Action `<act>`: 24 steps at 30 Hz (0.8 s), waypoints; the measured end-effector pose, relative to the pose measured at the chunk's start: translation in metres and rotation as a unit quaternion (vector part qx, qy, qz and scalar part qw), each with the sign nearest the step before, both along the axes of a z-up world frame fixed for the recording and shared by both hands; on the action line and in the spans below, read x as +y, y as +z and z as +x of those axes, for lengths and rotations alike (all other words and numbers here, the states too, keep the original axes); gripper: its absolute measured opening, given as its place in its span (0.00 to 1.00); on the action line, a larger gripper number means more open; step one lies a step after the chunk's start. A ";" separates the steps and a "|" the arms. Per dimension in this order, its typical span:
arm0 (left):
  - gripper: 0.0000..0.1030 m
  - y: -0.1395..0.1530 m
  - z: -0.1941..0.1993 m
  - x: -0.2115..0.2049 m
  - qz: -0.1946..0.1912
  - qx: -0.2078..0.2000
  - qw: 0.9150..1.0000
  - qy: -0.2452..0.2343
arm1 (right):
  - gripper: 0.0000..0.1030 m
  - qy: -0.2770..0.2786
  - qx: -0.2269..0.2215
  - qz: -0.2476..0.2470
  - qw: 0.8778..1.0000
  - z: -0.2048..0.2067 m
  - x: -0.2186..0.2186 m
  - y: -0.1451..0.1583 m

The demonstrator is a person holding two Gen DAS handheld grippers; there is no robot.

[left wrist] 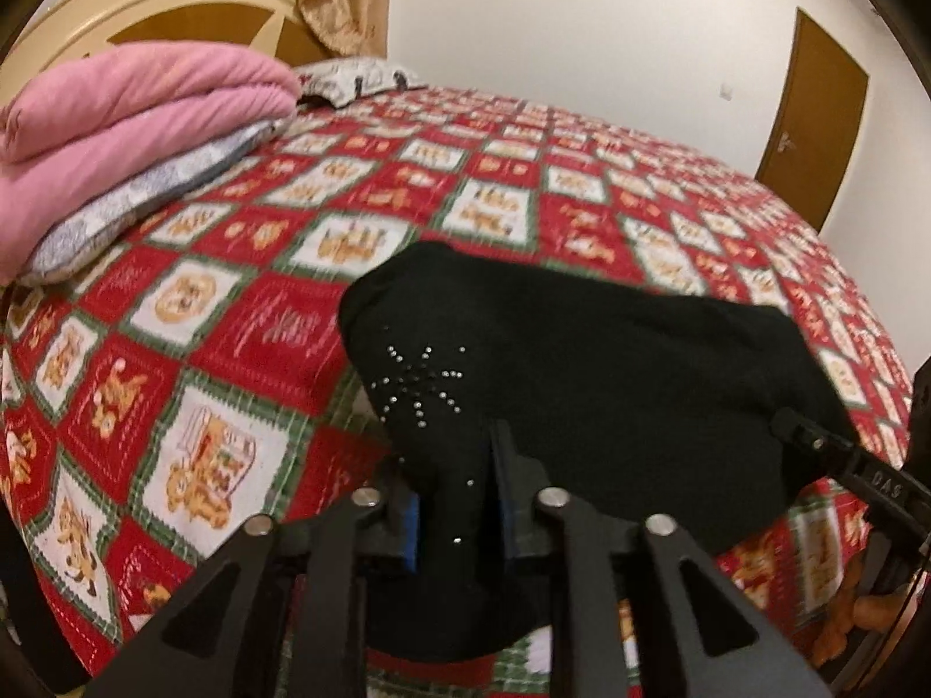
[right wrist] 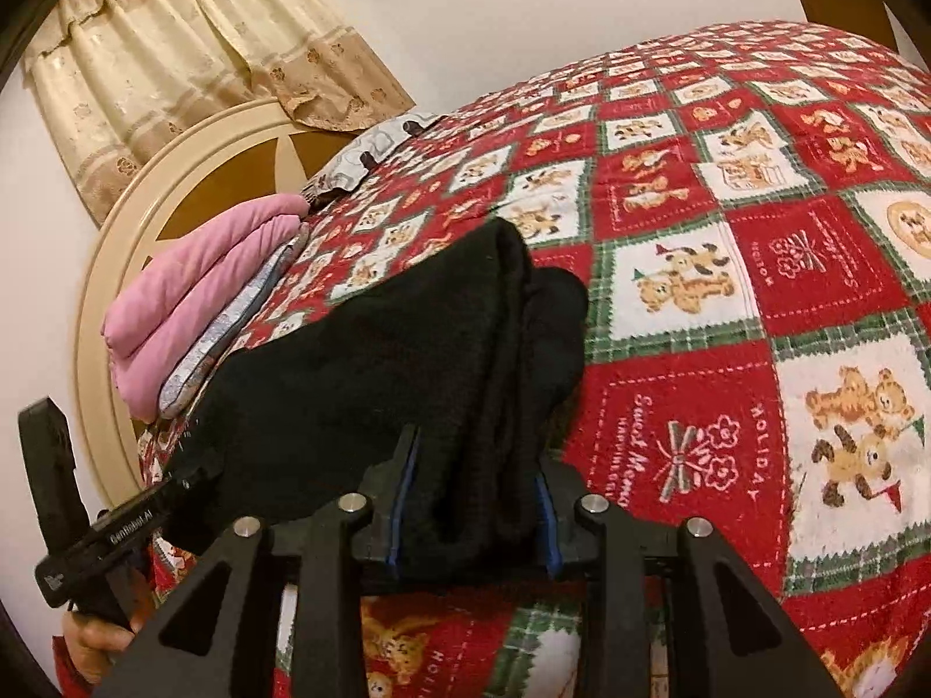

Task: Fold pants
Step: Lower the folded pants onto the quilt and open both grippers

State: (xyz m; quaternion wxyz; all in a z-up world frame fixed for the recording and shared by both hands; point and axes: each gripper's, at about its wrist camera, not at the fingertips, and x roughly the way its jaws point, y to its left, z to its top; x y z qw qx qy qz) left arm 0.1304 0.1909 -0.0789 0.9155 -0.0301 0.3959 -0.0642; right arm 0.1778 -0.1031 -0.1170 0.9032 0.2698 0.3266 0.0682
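Black pants [left wrist: 582,360], with a rhinestone star near one end, are bunched in a thick fold just over the red checked bedspread [left wrist: 233,302]. My left gripper [left wrist: 457,500] is shut on the near edge of the cloth, which fills the gap between its blue pads. In the right wrist view the pants [right wrist: 378,360] hang as a layered bundle, and my right gripper [right wrist: 474,500] is shut on their other end. Each gripper shows in the other's view: the right one [left wrist: 814,442] at the pants' right edge, the left one [right wrist: 192,477] at their left edge.
A folded pink blanket [left wrist: 116,116] on a grey patterned pillow lies at the head of the bed, by the cream headboard [left wrist: 174,6]. A brown door [left wrist: 814,116] stands beyond the far side. A curtain [right wrist: 174,46] hangs behind. A person's hand [right wrist: 93,645] holds the left gripper's handle.
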 end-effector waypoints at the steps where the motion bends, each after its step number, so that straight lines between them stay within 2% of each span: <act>1: 0.33 -0.002 -0.001 0.001 0.004 0.004 1.000 0.003 | 0.47 -0.002 0.002 0.001 1.000 0.000 -0.001 -0.001; 3: 0.40 -0.004 -0.003 0.004 0.010 0.008 1.000 0.008 | 0.61 -0.009 0.018 -0.001 1.000 0.001 -0.005 -0.005; 4: 0.48 -0.005 -0.004 0.006 0.014 0.010 1.000 0.013 | 0.61 -0.004 0.017 0.009 1.000 0.000 -0.009 -0.007; 5: 0.61 -0.006 -0.005 0.008 0.021 0.013 0.999 0.021 | 0.61 -0.001 0.018 0.014 1.000 -0.002 -0.011 -0.007; 7: 0.75 -0.006 -0.007 0.018 0.030 0.013 0.999 0.041 | 0.62 0.000 0.022 0.017 1.000 -0.007 -0.014 -0.003; 11: 0.78 0.002 -0.016 0.050 0.020 0.007 0.995 0.092 | 0.63 -0.043 0.007 -0.010 0.999 -0.029 -0.019 0.013; 14: 0.77 0.012 -0.025 0.067 0.017 -0.012 0.991 0.134 | 0.63 -0.093 -0.025 -0.073 0.993 -0.048 -0.016 0.035; 17: 0.77 0.026 -0.031 0.067 0.007 -0.043 0.990 0.132 | 0.63 -0.092 -0.079 -0.114 0.986 -0.061 -0.007 0.060; 18: 0.77 0.029 -0.031 0.064 0.003 -0.050 0.991 0.125 | 0.55 -0.081 -0.089 -0.120 0.985 -0.061 -0.002 0.065; 19: 0.77 0.033 -0.032 0.056 -0.003 -0.062 0.992 0.107 | 0.31 -0.060 -0.095 -0.119 0.987 -0.060 0.003 0.069; 20: 0.77 0.035 -0.032 0.049 -0.007 -0.068 0.993 0.094 | 0.20 -0.032 -0.092 -0.110 0.989 -0.055 0.009 0.071; 22: 0.77 0.035 -0.031 0.027 -0.008 -0.076 0.995 0.057 | 0.16 0.012 -0.073 -0.090 0.993 -0.046 0.019 0.066; 24: 0.77 0.027 -0.027 0.011 -0.007 -0.059 0.998 0.034 | 0.16 0.033 -0.057 -0.090 0.994 -0.043 0.028 0.055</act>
